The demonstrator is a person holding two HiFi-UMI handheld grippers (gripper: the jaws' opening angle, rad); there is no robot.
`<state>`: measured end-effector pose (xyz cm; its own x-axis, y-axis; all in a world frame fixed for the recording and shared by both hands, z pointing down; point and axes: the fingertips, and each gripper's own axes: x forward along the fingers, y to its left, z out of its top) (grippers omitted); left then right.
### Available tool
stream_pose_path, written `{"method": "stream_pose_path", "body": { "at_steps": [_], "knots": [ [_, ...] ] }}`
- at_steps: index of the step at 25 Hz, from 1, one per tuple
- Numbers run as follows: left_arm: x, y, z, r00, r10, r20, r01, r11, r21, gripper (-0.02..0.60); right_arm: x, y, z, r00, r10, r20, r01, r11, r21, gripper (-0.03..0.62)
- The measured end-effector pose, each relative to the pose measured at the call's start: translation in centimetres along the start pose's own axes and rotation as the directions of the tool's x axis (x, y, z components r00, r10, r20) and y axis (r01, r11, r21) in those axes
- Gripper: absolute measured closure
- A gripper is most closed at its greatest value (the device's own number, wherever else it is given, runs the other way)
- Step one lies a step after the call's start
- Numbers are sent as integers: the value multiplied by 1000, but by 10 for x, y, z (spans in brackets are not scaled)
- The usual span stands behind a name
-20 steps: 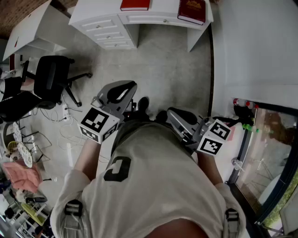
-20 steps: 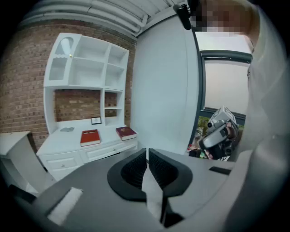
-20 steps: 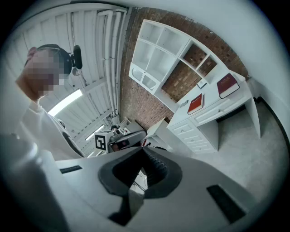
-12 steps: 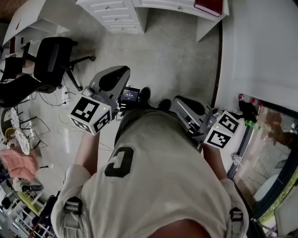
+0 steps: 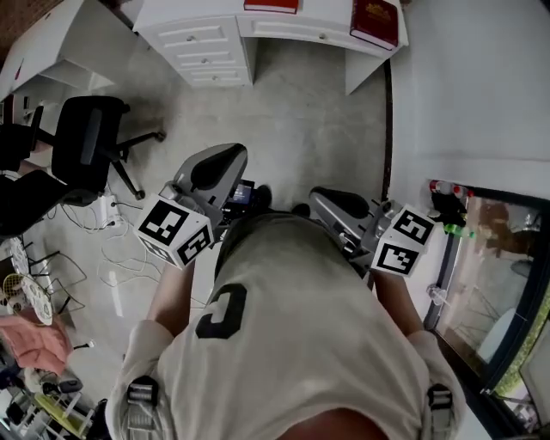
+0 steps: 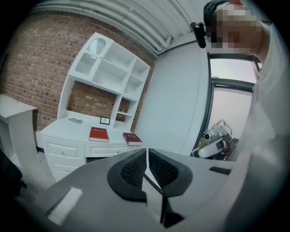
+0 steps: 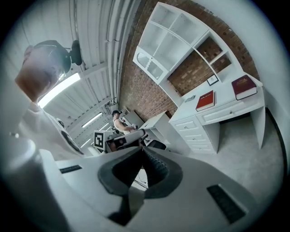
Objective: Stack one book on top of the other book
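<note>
Nothing picked up yet. Left gripper (image 6: 147,156): jaws pressed together, nothing btw them. Right gripper (image 7: 141,153): same, closed and empty. Both are held in front of the person's body, pointing a bit downward across the floor.

The two books lie flat on the white desk (image 5: 296,33) at the far side of the room, well apart from both grippers. The red book (image 5: 271,5) sits toward the desk's middle. The dark red book (image 5: 375,21) is to its right, near the right end of the top. Side by side w/ a gap, not touching.

Risks, as I judge them:
- Jaws arriving closed would shove a book instead of taking it, so they need opening before contact.
- A flat book on a flat top gives little to bite. A grip on the cover only could let it flop open or slip mid-lift.
- The dark red book looks close to the desk's front edge, tho the wide lens makes that hard to call. A nudge could tip it to the floor.
- Setting one down off-centre leaves a skewed stack.
- Cables (image 5: 129,249) and office chair (image 5: 86,142) at the person's left are a trip hazard if the walk drifts that way.
</note>
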<state>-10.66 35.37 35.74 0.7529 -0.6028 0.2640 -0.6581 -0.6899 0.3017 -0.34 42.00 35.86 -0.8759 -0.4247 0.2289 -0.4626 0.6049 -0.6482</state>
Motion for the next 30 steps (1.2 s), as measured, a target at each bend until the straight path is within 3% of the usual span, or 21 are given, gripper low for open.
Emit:
{"method": "stream_pose_path", "body": {
  "at_steps": [4, 7, 10, 13, 21, 25, 30],
  "knots": [
    [10, -24, -6, 993, -117, -18, 117, 993, -22, 566, 10, 0, 2, 1000, -26, 12, 25, 1000, 14, 588],
    [12, -36, -6, 987, -158, -36, 160, 987, 32, 566, 16, 2, 6, 999, -37, 24, 36, 999, 9, 588],
    [7, -22, 1, 990, -139, -34, 142, 986, 83, 568, 24, 2, 10, 998, -43, 37, 42, 999, 8, 588],
    [-9, 6, 12, 995, -103, -6, 103, 992, 73, 568, 37, 5, 12, 999, -39, 36, 38, 999, 21, 588],
    [-58, 85, 39, 994, 87, 67, -93, 991, 97, 568, 71, 17, 24, 1000, -22, -18, 22, 999, -28, 588],
    [-73, 105, 28, 990, 119, 77, -124, 990, 68, 568, 88, 19, 14, 997, -31, -66, 29, 999, -28, 588],
    [-75, 108, 18, 990, 108, 88, -110, 994, 25, 566, 97, 21, 7, 992, -58, -114, 53, 997, -50, 588]
  ]
}}
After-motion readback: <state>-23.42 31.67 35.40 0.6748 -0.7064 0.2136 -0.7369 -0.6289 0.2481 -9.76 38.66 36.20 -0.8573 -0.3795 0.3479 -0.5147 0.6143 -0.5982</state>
